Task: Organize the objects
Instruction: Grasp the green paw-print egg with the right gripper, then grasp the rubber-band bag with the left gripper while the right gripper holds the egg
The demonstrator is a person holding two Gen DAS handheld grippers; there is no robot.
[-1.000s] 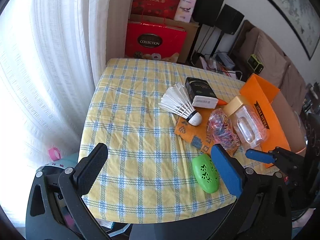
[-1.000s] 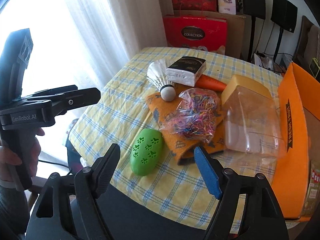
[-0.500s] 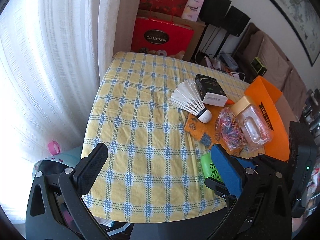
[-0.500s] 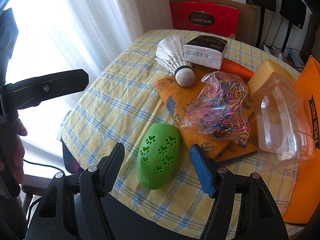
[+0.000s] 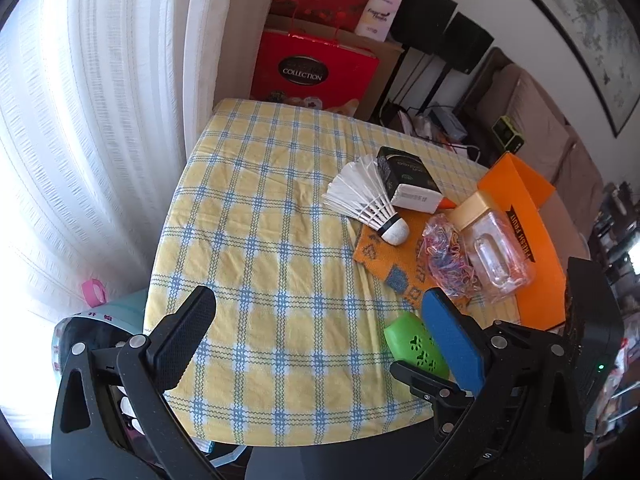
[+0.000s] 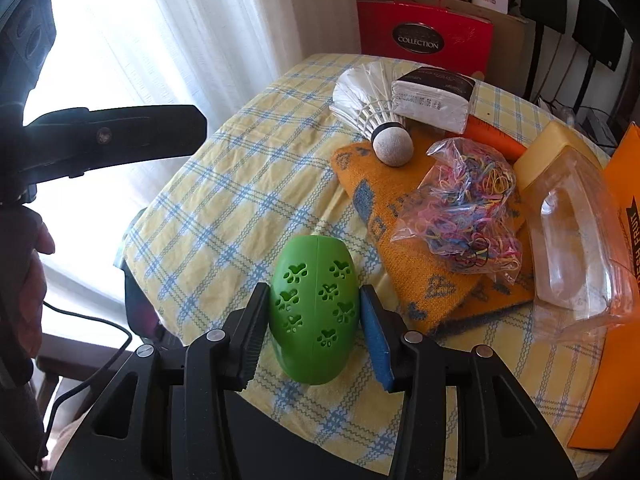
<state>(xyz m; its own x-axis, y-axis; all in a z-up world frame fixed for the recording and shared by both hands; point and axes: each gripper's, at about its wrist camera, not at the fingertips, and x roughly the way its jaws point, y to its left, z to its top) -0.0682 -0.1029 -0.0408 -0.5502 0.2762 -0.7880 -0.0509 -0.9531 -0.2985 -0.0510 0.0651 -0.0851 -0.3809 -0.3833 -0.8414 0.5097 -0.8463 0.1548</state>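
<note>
Right hand-held gripper closing, pads touching green egg at surface near edge. Left view only: left hand-held gripper spread wide, empty; egg half hidden.

The green egg is smooth, shiny plastic with paw-shaped holes. The tablecloth is soft checked cloth with wrinkles. The orange towel looks fuzzy. The bag is thin, clear, crinkly plastic. The jar is clear, shiny plastic. The shuttlecock has white feathers and a rough tip.
</note>
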